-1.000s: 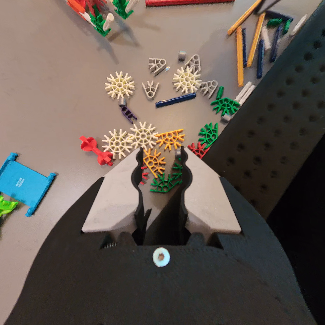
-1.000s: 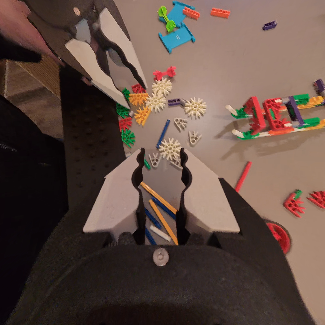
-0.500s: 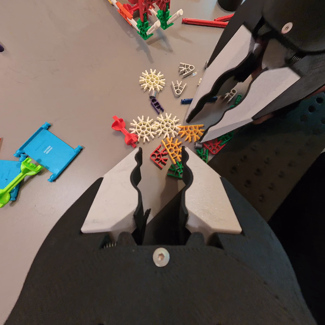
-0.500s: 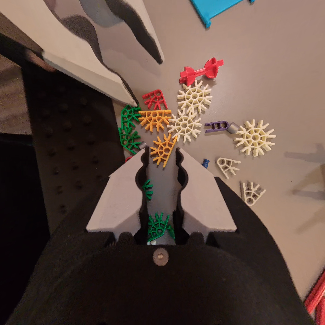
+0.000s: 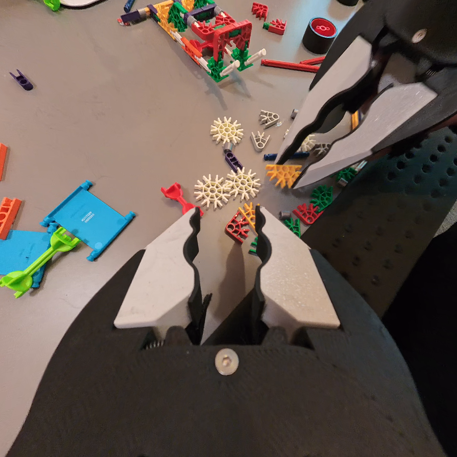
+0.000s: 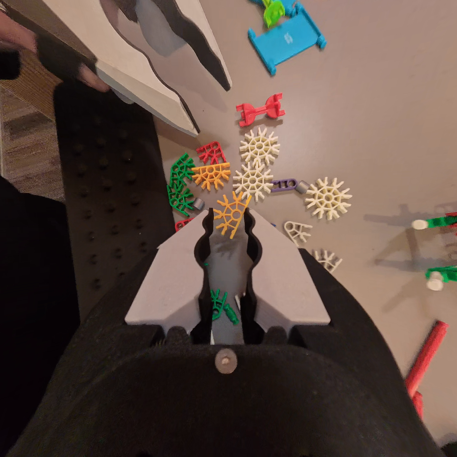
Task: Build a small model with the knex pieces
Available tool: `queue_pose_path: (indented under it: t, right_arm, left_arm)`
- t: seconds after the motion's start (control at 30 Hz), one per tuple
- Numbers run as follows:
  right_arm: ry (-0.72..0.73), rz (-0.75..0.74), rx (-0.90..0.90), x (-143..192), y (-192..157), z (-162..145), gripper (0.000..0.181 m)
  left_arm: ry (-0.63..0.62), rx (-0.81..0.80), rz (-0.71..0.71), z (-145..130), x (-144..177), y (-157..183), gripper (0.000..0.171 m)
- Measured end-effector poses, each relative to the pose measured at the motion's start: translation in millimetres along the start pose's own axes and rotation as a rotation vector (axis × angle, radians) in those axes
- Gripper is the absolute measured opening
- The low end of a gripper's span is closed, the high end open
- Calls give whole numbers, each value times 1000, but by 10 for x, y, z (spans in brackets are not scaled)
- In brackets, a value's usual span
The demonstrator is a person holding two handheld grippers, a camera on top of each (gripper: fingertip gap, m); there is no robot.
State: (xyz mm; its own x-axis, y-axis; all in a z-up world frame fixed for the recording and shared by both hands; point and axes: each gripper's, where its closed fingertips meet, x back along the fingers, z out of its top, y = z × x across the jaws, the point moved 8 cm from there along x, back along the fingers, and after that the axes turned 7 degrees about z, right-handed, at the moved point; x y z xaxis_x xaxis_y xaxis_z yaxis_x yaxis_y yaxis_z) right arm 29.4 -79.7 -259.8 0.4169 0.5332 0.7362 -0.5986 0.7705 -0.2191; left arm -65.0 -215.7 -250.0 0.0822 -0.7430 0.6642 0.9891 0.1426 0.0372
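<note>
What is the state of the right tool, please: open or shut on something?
Shut on the yellow fan connector: the right tool has both tips pressing its two edges.

R gripper (image 6: pixel 228 210) came fwd from over the rod pile at 1.0 s ago to the connector cluster, jaws narrowed; tips now pinch the yellow fan connector (image 6: pixel 231 215), frame centre, which sat just ahead of them 0.5 s ago. L gripper (image 5: pixel 226 210) backed off, jaws same gap: green and yellow pieces between its tips 1.0 s ago now lie by its right fingertip (image 5: pixel 258 217). Multicolour assembly (image 5: pixel 212 37) slid into upper centre of left view.
</note>
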Motion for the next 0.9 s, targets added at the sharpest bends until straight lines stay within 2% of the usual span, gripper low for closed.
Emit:
queue_pose_path:
  t: [0.1,0.2,0.3,0.37,0.47,0.6,0.73,0.9]
  right_arm:
    - [31,16,19,188,63,111,22]
    - [47,12,117,406,223,331,22]
    - [35,21,234,582,512,649,22]
    - [-33,11,318,602,769,854,22]
    - [-147,69,422,452,1129,1110,22]
    - [-321,141,551,64,1509,1220,22]
    - [-405,242,641,-267,1584,1208,22]
    - [-456,340,645,-562,1691,1051,22]
  left_arm:
    - [-5,7,-3,-36,-20,-46,42]
    - [1,26,4,-82,-27,-76,42]
    - [3,40,7,-124,-23,-85,43]
    - [4,43,12,-150,-10,-80,43]
    - [10,52,17,-189,5,-64,43]
    - [41,66,38,-203,24,-76,43]
    - [77,97,62,-194,73,-106,43]
    - [81,105,70,-213,85,-108,43]
